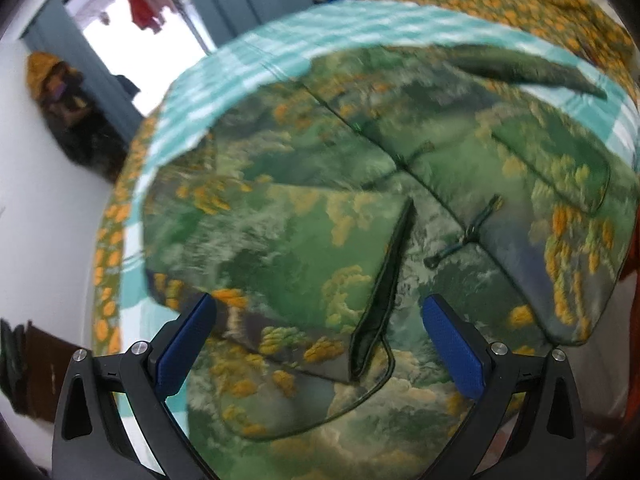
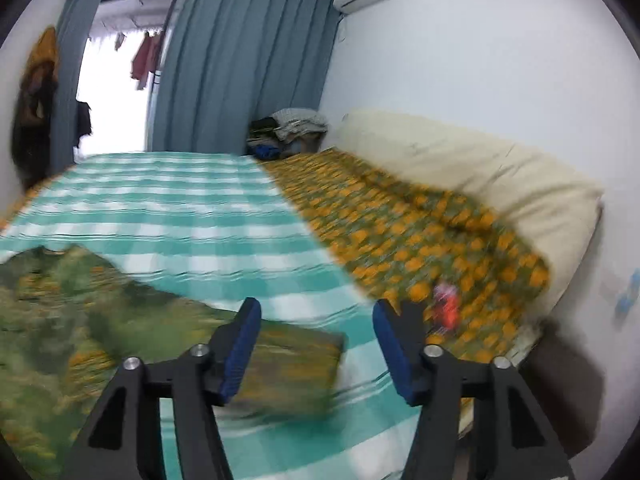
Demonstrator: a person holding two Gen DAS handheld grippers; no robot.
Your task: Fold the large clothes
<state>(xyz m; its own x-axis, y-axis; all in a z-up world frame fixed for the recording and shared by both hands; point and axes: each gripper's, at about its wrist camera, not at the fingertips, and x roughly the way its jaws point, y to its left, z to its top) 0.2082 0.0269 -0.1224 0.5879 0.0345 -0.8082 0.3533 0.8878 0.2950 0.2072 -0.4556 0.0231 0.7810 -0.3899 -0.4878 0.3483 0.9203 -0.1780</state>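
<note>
Checked teal bedsheet [image 2: 192, 216] carries the green printed garment [image 1: 304, 216]; only the right view shows curtains [image 2: 240, 60], blurrily. Left gripper [image 1: 316, 340] and right gripper [image 2: 316, 340] gape, empty.

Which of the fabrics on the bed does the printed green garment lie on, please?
The teal-and-white checked sheet; the garment lies on it, while the orange-flowered cover lies beside, bare.

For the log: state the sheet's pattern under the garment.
Teal-and-white check sheet, clearest in the right wrist view.
</note>
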